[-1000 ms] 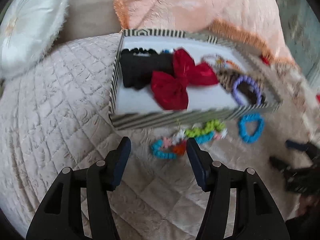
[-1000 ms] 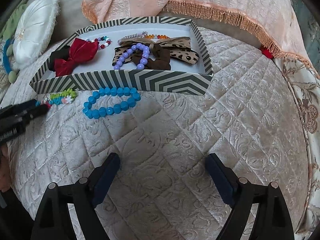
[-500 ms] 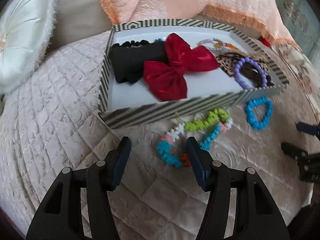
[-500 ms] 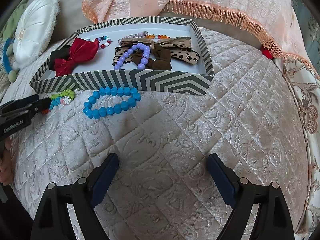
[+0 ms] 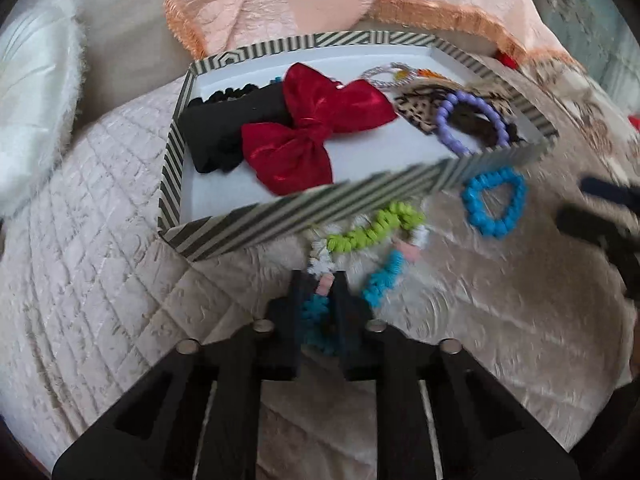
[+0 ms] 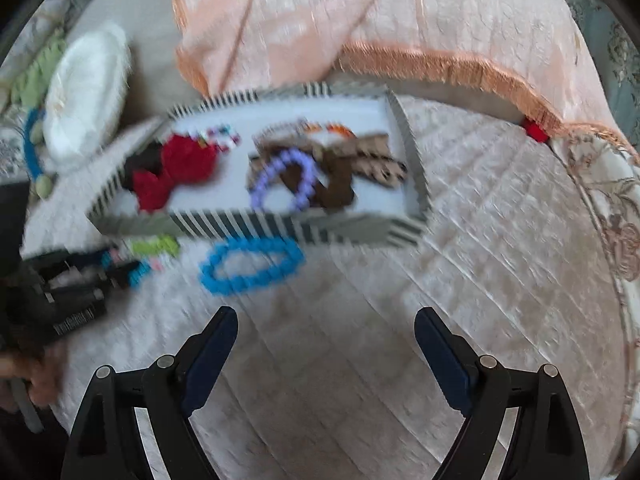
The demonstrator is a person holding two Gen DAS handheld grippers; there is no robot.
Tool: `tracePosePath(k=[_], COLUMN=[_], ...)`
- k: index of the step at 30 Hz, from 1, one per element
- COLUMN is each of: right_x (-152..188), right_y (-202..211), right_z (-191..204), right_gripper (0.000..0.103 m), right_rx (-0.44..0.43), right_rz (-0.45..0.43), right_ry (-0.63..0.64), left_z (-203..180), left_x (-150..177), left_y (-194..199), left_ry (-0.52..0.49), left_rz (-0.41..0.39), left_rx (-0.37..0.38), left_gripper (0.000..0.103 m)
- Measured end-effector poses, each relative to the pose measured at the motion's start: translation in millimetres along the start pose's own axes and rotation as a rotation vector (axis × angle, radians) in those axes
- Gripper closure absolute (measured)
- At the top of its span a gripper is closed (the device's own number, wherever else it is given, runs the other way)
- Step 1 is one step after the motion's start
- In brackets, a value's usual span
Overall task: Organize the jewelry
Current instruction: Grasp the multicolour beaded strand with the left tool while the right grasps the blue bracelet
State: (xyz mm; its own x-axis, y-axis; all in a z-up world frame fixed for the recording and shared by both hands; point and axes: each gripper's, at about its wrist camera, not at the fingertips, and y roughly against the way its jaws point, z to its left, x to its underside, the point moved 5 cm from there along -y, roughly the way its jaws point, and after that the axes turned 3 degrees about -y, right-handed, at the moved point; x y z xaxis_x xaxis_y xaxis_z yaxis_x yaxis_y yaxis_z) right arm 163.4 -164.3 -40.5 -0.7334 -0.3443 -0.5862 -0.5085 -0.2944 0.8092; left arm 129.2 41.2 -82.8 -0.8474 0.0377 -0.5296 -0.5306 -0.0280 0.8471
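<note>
A striped tray (image 5: 256,222) (image 6: 224,228) on the quilted bed holds a red bow (image 5: 316,128), a black scrunchie (image 5: 224,128), a purple bead bracelet (image 5: 452,120) (image 6: 280,184) and a leopard bow (image 6: 376,164). In front of it lie a multicoloured bead bracelet (image 5: 372,232) (image 6: 154,248) and a blue bead bracelet (image 5: 494,202) (image 6: 252,266). My left gripper (image 5: 320,286) is shut on the multicoloured bracelet's near end. My right gripper (image 6: 326,330) is open and empty, just short of the blue bracelet.
A peach fringed cover (image 5: 360,0) lies behind the tray. A white round cushion (image 5: 32,100) (image 6: 88,92) sits at the left. The quilted spread (image 6: 480,280) extends to the right of the tray.
My left gripper has moved forward and shut on the multicoloured bracelet. My right gripper has moved toward the blue bracelet and stays open.
</note>
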Motion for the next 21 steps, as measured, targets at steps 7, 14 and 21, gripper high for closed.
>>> tracePosePath(k=[7,14,21], right_x=[-15.4,-19.1,-13.1], right_y=[-39.7,-61.1,-57.9], right_z=[8.6,10.2,16.5], right_gripper=[0.044,0.038,0.051], right_rx=[0.01,0.048,0.063], right_rz=[0.023,0.058,0.069], right_ry=[0.018,0.054,0.105], left_z=[1.2,1.0,2.2], left_x=[12.2,13.6,12.6], left_y=[14.8,8.8,3.9], left_ry=[0.066,0.093,0.1], left_rz=[0.031,0.048,0.021], left_rx=[0.12,0.133,0.132], left_gripper=[0.093,0.092,0.091])
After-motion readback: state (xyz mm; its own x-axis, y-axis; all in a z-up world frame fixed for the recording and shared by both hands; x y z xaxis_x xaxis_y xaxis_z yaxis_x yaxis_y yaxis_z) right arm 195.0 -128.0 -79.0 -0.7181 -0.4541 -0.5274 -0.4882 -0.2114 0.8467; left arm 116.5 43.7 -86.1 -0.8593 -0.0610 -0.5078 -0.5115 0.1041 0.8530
